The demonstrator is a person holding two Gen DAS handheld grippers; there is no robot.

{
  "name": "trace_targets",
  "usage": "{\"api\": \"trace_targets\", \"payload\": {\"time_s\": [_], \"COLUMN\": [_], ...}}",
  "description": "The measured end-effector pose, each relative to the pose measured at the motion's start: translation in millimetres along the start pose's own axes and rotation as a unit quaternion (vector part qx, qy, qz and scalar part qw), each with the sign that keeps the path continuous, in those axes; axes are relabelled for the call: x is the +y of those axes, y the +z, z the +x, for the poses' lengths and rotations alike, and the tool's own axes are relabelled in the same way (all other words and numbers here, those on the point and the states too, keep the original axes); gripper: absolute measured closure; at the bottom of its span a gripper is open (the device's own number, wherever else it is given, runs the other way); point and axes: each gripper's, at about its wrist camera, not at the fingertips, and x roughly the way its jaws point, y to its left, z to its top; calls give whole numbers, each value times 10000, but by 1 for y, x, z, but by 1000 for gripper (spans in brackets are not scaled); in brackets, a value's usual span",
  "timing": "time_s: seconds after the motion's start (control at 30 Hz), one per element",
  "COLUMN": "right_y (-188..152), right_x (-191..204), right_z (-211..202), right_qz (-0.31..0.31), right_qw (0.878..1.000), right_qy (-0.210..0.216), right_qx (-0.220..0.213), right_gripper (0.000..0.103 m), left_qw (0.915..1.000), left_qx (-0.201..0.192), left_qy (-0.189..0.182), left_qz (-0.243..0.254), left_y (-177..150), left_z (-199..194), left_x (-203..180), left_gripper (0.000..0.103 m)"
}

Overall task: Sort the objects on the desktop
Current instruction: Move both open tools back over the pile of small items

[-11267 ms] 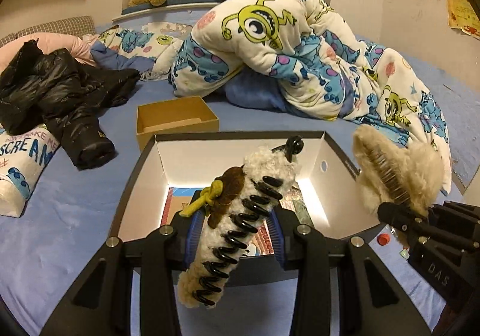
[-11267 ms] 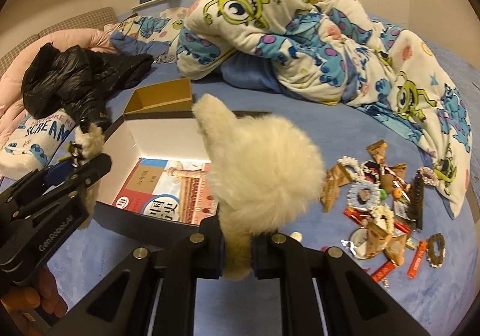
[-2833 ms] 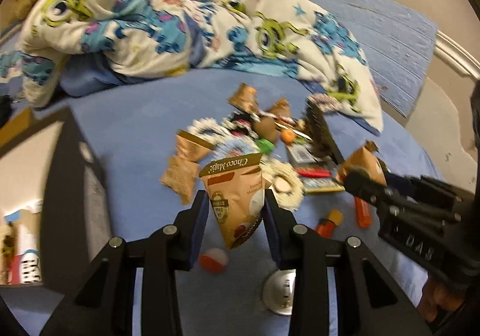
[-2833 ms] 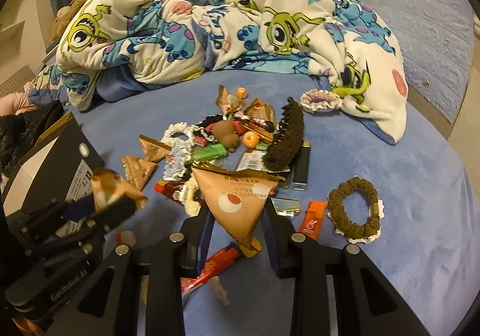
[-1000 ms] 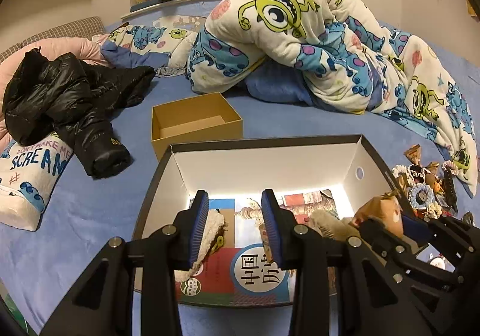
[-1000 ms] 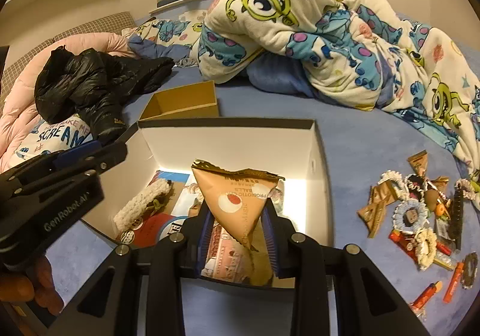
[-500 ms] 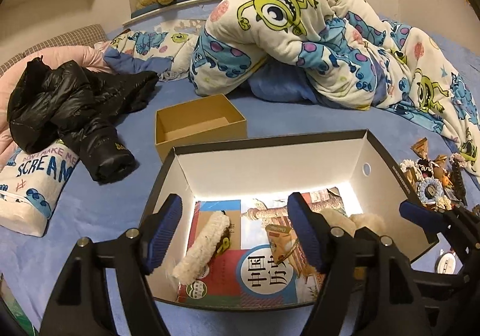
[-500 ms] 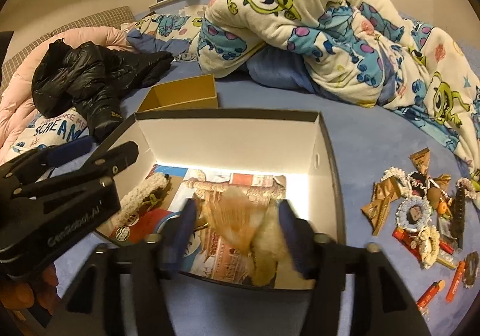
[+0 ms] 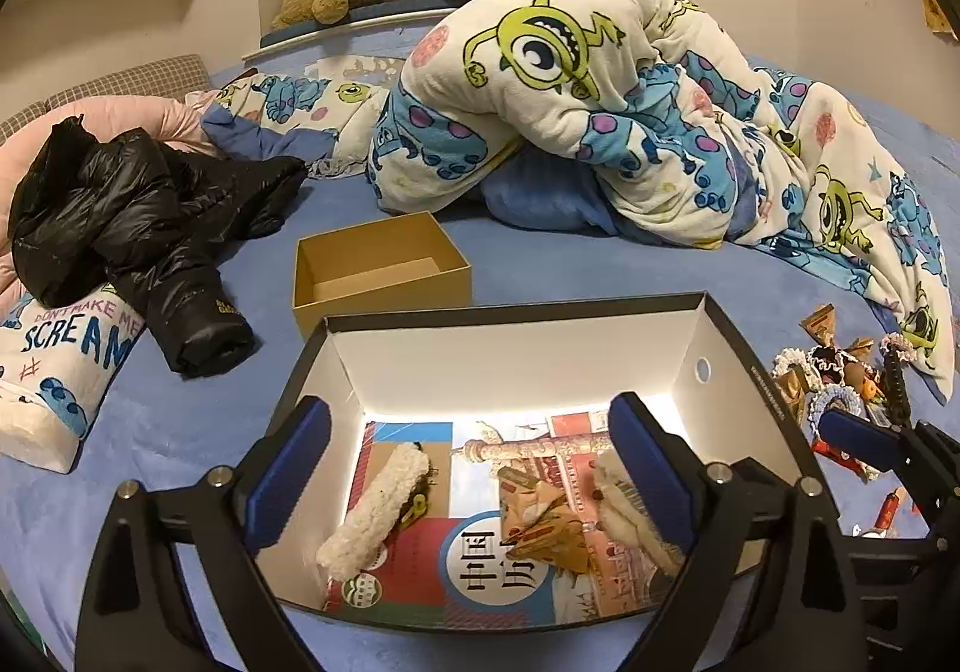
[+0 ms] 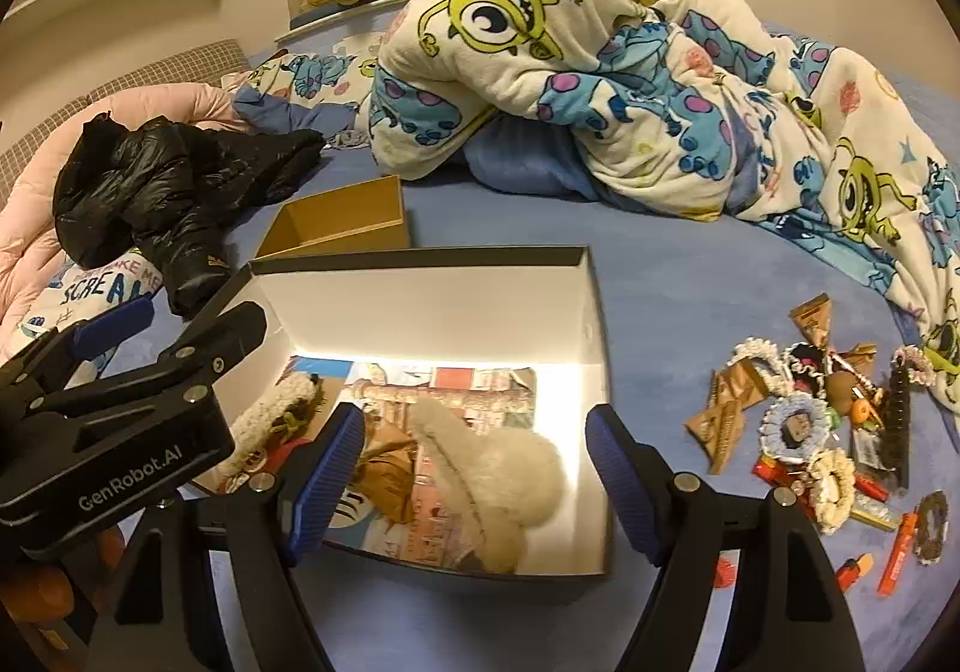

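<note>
I see the blue bed sheet (image 9: 540,264) filling both views, with the monster-print duvet (image 9: 600,90) heaped across the upper middle. A black jacket (image 9: 138,216) lies at the left; the pillow (image 9: 60,366) under it reads "DON'T MAKE ME SCREAM", its lower part cut off. A small tan box (image 9: 384,276) sits just beyond the big black box (image 9: 516,312), which takes up the lower centre.

Inside the black box a printed sheet covers the floor; large Chinese characters show in a white circle at the lower middle of the left view, though I cannot read the rest. On it lie a long fleecy hair claw (image 9: 375,504) at the left, a fluffy cream clip (image 10: 492,474), and brown snack packets (image 9: 546,516) between them; their print is too crumpled to make out.

My left gripper (image 9: 474,468) hangs over the box with its jaws opening, wide apart, nothing between the blue pads. My right gripper (image 10: 474,468) is likewise opening and empty over the fluffy clip. In the right view the left gripper's body reads "GenRobot.AI".

The unsorted pile (image 10: 822,420) of scrunchies, packets and lighters lies at the right on the sheet, too small to tell apart fully.
</note>
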Motion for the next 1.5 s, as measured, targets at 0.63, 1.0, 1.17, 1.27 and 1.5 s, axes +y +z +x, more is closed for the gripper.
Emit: {"api": "trace_targets", "payload": {"time_s": [0.63, 1.0, 1.17, 1.27, 1.5], "right_y": [-3, -32, -51, -66, -114], "right_x": [-104, -205, -252, -284, -354], "right_z": [-28, -60, -82, -95, -98], "right_qz": [889, 1314, 1431, 1544, 2378], "right_qw": [9943, 9832, 9757, 9679, 9448], "right_qy": [-538, -1236, -1638, -1962, -2254], "right_qx": [-241, -283, -278, -282, -75], "right_gripper": [22, 22, 22, 22, 22], "left_qw": [9955, 9821, 9723, 9673, 9519], "left_qx": [-33, -51, 137, 222, 480], "left_qy": [-753, -1691, -2153, -2346, -2619], "left_qz": [579, 824, 897, 938, 1518], "left_y": [2, -4, -19, -31, -60], "left_z": [3, -7, -3, -1, 15], "left_x": [-97, -197, -246, -270, -325], "left_gripper": [5, 5, 5, 5, 5]}}
